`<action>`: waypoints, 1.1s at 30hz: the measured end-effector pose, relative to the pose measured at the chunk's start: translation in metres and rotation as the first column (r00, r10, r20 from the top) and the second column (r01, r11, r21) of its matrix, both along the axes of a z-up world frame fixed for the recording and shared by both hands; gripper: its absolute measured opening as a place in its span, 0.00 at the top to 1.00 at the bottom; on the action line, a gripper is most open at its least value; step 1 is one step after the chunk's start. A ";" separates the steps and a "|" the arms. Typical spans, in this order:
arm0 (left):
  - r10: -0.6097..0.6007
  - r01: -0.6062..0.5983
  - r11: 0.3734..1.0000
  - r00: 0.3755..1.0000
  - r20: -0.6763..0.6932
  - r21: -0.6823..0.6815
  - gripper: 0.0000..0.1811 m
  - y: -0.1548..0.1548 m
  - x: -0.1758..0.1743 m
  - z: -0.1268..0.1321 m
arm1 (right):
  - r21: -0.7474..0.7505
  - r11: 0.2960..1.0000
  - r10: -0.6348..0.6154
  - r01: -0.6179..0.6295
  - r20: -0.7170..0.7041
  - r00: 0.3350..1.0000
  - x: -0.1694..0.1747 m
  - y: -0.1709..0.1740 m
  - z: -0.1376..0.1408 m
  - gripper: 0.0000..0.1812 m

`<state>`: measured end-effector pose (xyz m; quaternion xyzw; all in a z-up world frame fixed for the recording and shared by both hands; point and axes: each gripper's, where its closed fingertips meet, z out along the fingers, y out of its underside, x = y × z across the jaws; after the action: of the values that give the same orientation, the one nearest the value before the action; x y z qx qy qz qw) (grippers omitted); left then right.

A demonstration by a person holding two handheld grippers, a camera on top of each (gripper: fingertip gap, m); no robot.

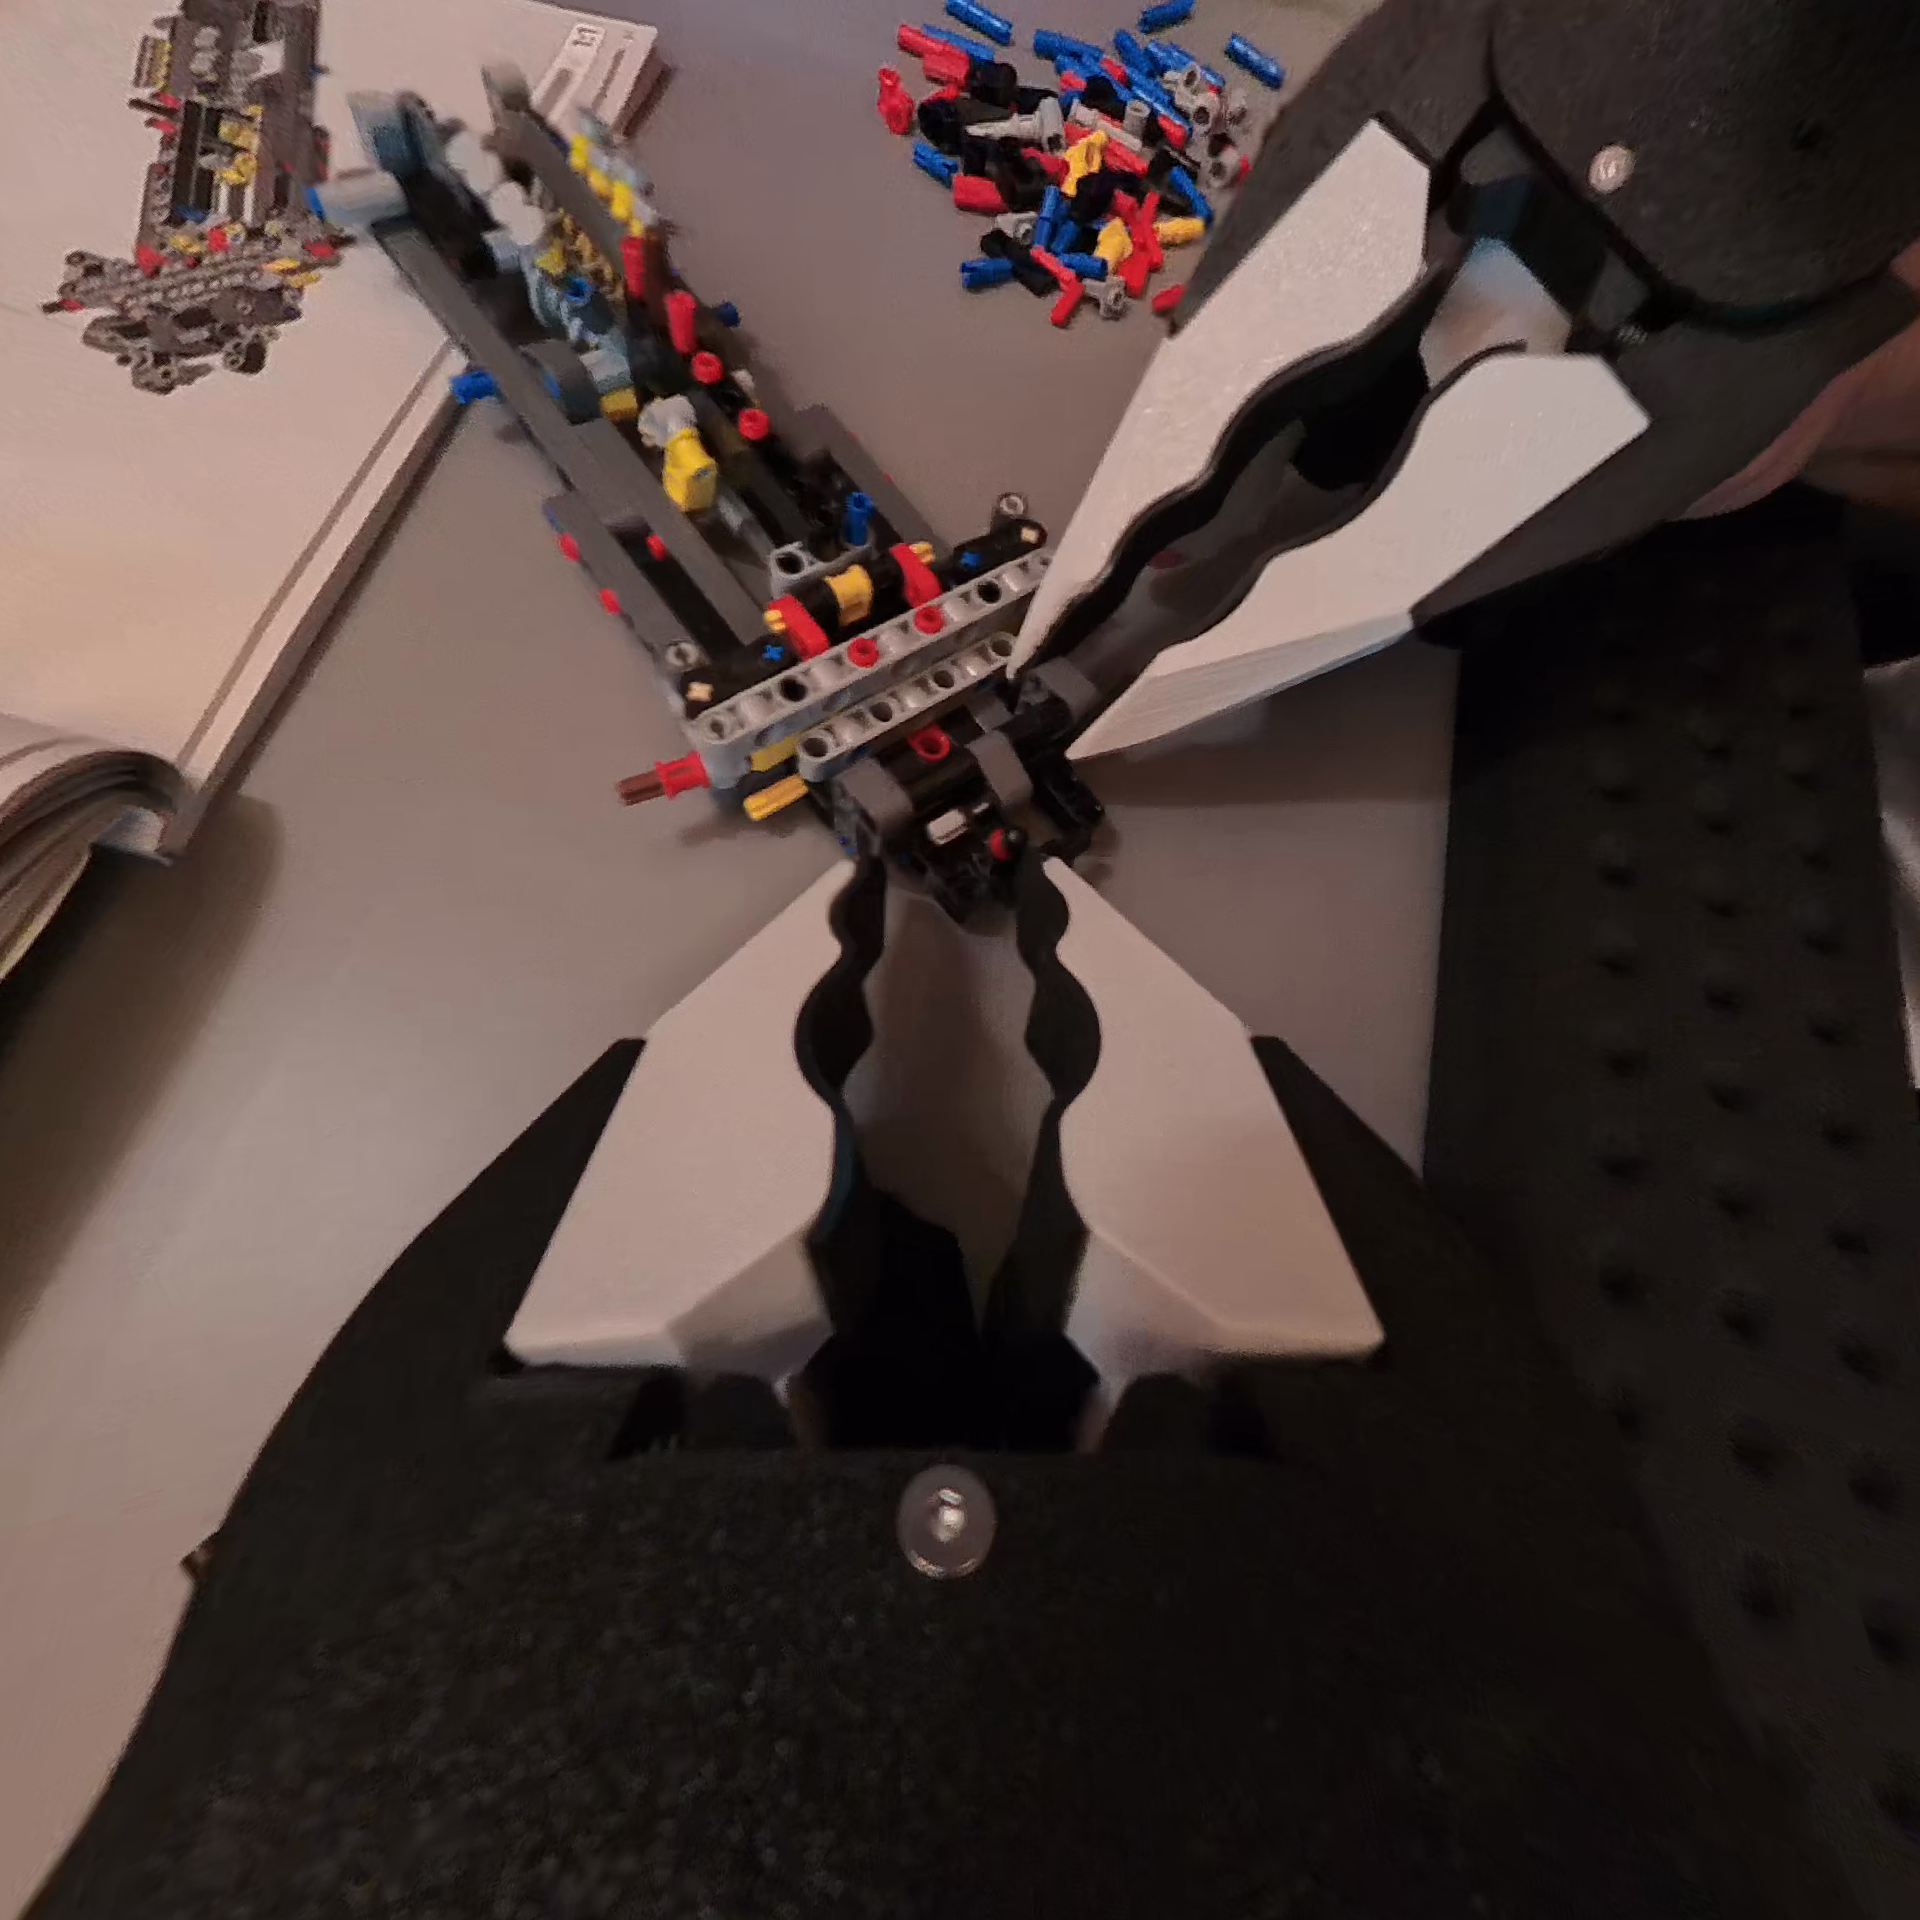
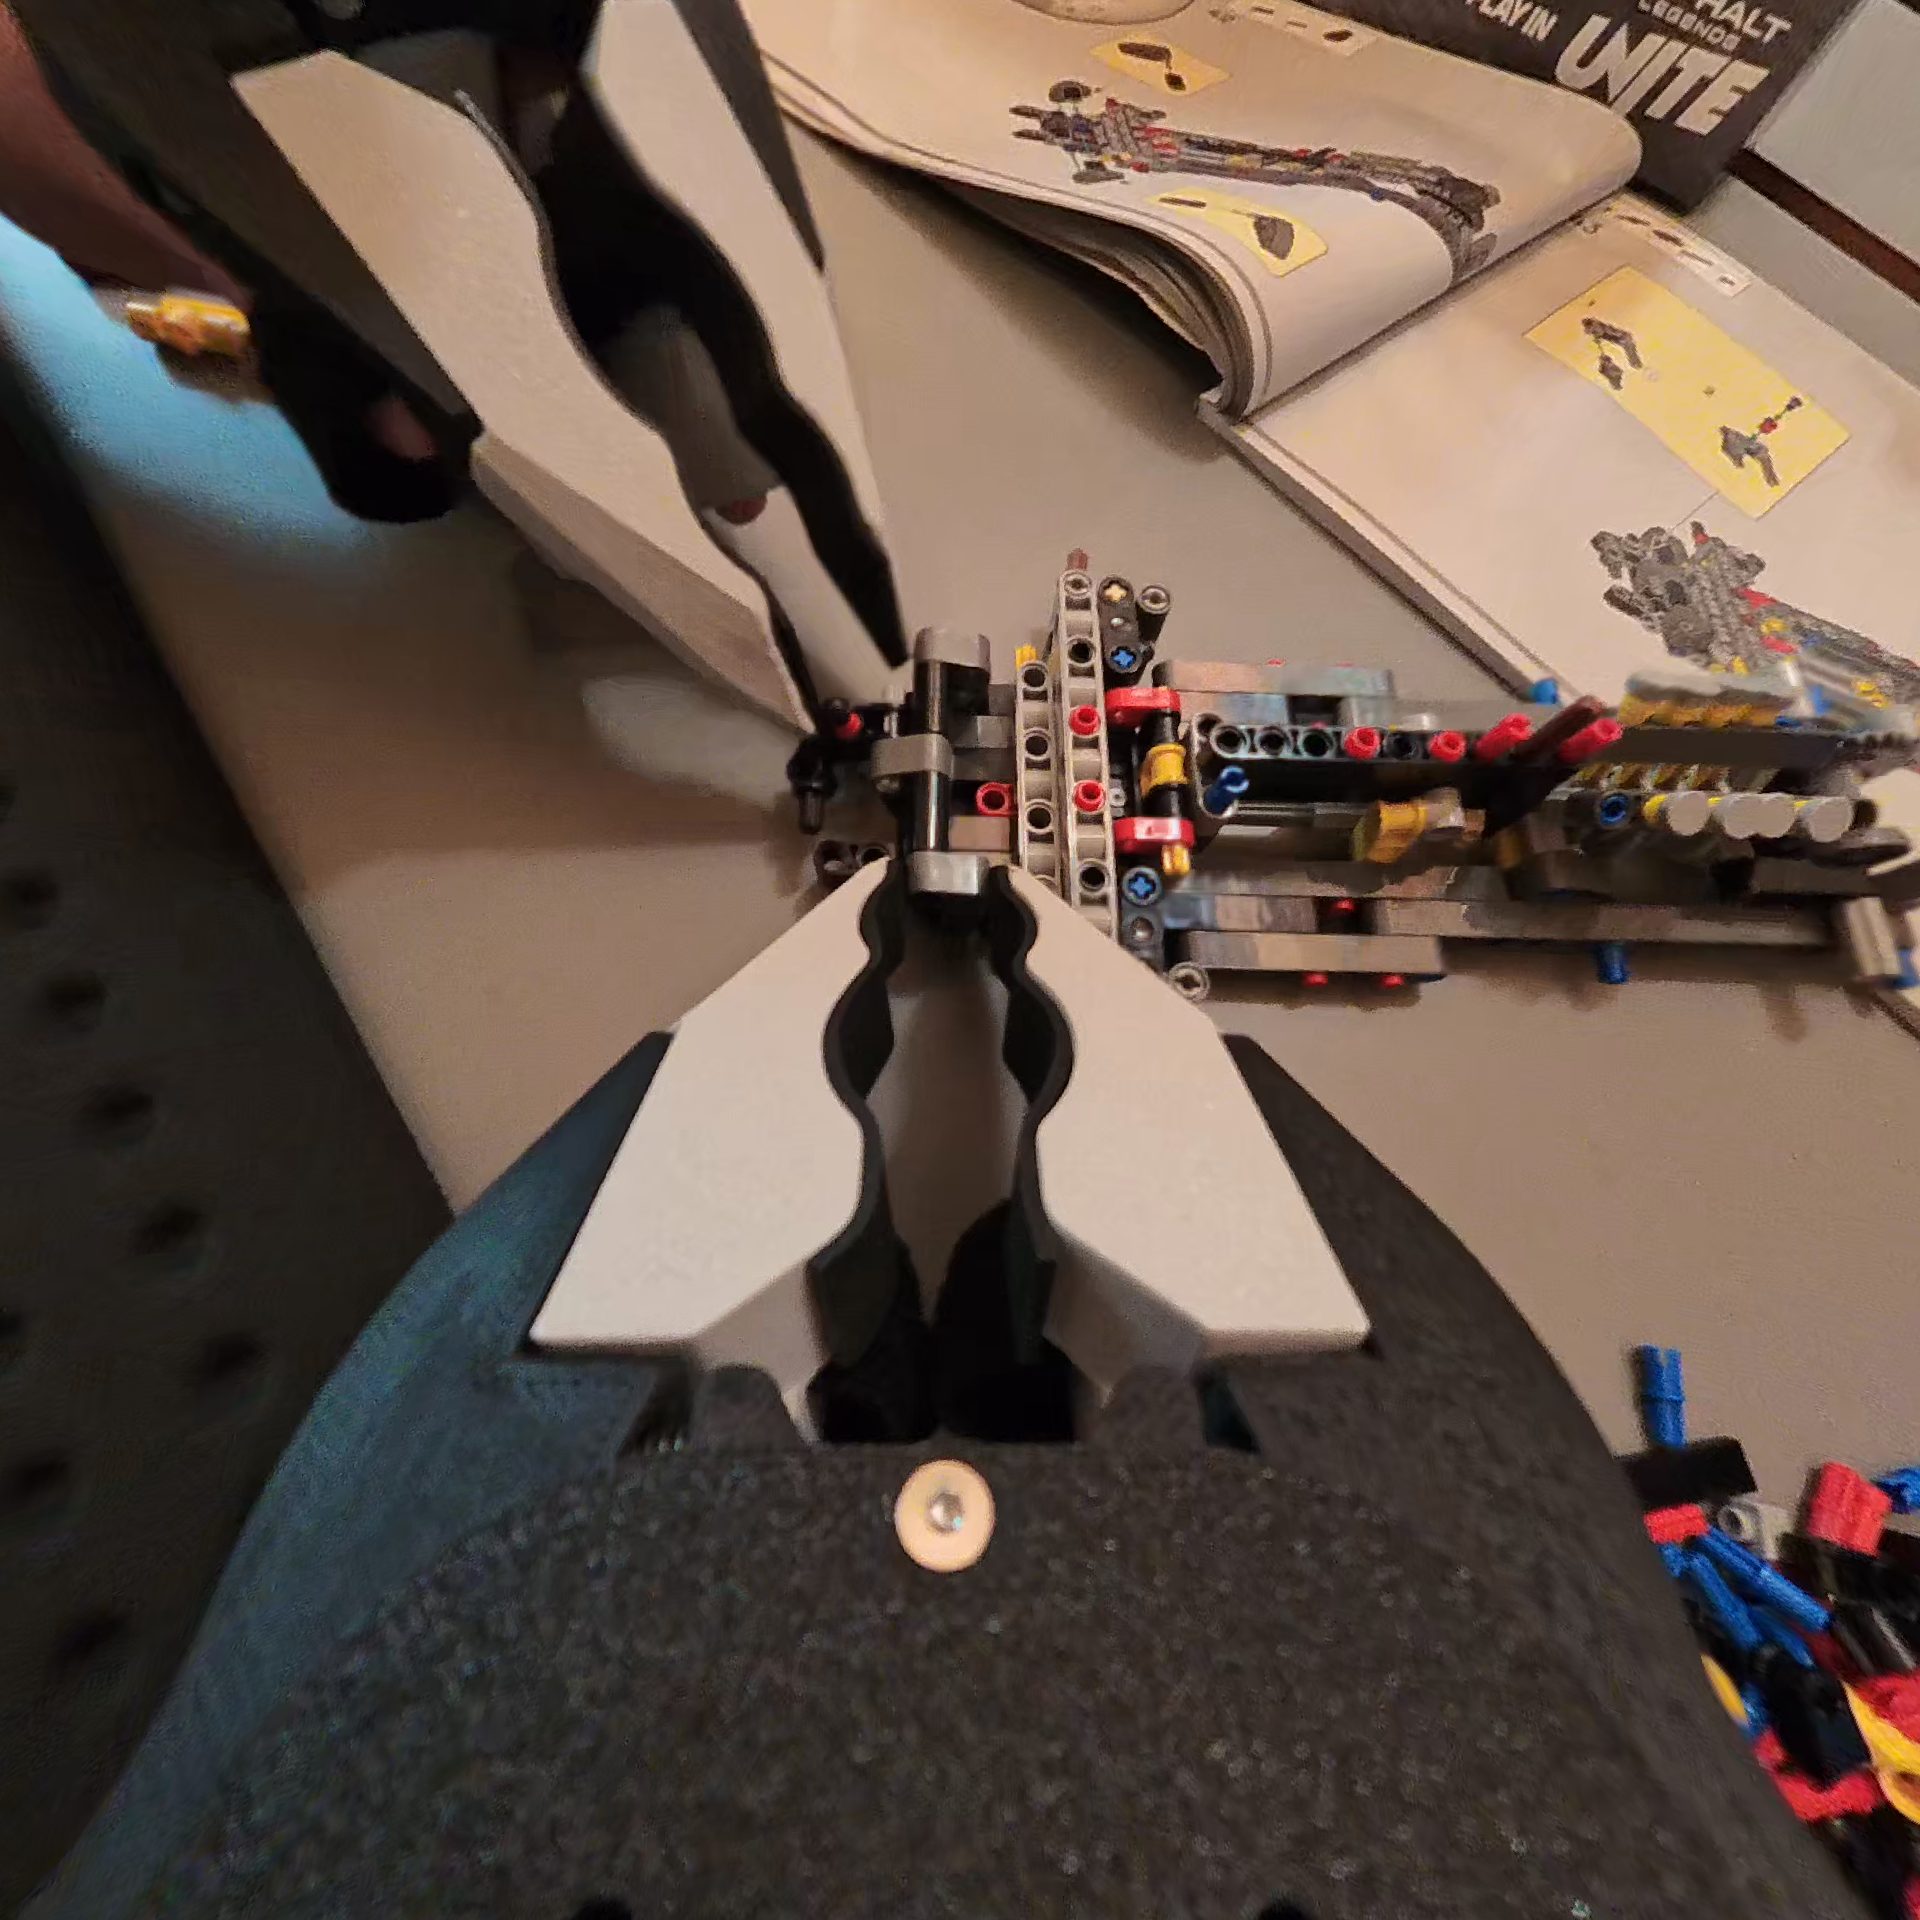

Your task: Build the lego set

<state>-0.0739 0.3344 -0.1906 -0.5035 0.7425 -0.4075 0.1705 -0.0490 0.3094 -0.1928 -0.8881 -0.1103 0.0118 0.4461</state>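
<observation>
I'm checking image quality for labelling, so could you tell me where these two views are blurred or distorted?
Left wrist view: lego model soft toward its far end, instruction booklet smeared; right wrist view: far gripper and loose pieces blurred; both wide-angle, edges bent.

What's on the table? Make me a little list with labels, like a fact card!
Model: long half-built lego chassis lying flat on the grey table
Left hand-held gripper: fingertips around the chassis's near end block
Right hand-held gripper: fingertips at that same end, from the side
Loose parts: pile of red, blue, black and yellow pins beyond the chassis
Instructions: open booklet beside the model
</observation>
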 end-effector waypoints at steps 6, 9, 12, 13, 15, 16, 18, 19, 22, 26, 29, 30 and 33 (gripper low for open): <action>-0.021 0.018 0.996 0.999 -0.025 -0.088 0.87 -0.008 -0.001 0.002 | 0.000 1.000 -0.004 0.004 0.005 1.000 0.001 0.002 -0.001 0.92; -0.014 0.012 0.994 1.000 -0.024 -0.105 0.87 -0.010 0.000 0.002 | 0.002 1.000 -0.011 0.011 0.016 1.000 0.002 0.002 0.000 0.92; -0.007 0.005 0.996 1.000 -0.018 -0.093 0.86 -0.010 0.002 0.002 | 0.002 1.000 -0.017 0.017 0.015 1.000 0.002 0.002 0.000 0.92; -0.003 0.002 0.997 1.000 -0.015 -0.078 0.86 -0.009 0.002 0.002 | 0.002 1.000 -0.017 0.017 0.017 1.000 0.003 0.002 0.000 0.92; 0.008 -0.009 0.999 1.000 -0.012 -0.047 0.86 -0.008 0.003 0.001 | 0.002 1.000 -0.019 0.019 0.021 1.000 0.002 0.003 0.000 0.92; 0.013 -0.014 1.000 1.000 -0.006 -0.029 0.85 -0.008 0.004 0.001 | 0.002 1.000 -0.023 0.023 0.026 0.999 0.003 0.003 0.000 0.92; 0.031 -0.031 0.999 1.000 0.000 0.026 0.85 -0.007 0.005 -0.001 | -0.002 0.999 -0.038 0.038 0.017 0.999 0.002 0.004 0.001 0.92; 0.037 -0.037 0.998 0.999 0.002 0.057 0.82 -0.007 0.006 -0.003 | -0.001 0.999 -0.047 0.047 0.013 0.999 0.002 0.005 0.002 0.92; 0.049 -0.052 0.987 0.999 0.023 0.155 0.80 -0.006 0.007 -0.006 | 0.001 0.999 -0.045 0.045 0.036 0.998 0.002 0.007 0.002 0.92; 0.057 -0.062 0.976 0.998 0.032 0.210 0.80 -0.006 0.008 -0.006 | 0.001 0.999 -0.041 0.041 0.038 0.998 0.000 0.007 0.002 0.92; 0.060 -0.067 0.970 0.997 0.037 0.236 0.80 -0.005 0.009 -0.007 | -0.006 0.999 -0.040 0.041 0.060 0.997 0.000 0.007 0.001 0.92; 0.062 -0.069 0.969 0.997 0.038 0.238 0.80 -0.005 0.009 -0.007 | -0.008 0.999 -0.039 0.039 0.071 0.997 0.000 0.007 0.000 0.92; 0.057 -0.066 0.964 0.998 0.040 0.259 0.80 -0.004 0.009 -0.007 | -0.009 0.999 -0.037 0.038 0.070 0.997 -0.001 0.008 0.000 0.92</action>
<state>-0.0648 0.3302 -0.1978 -0.4931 0.7707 -0.3092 0.2593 -0.0499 0.3173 -0.1925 -0.8921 -0.1090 -0.0269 0.4376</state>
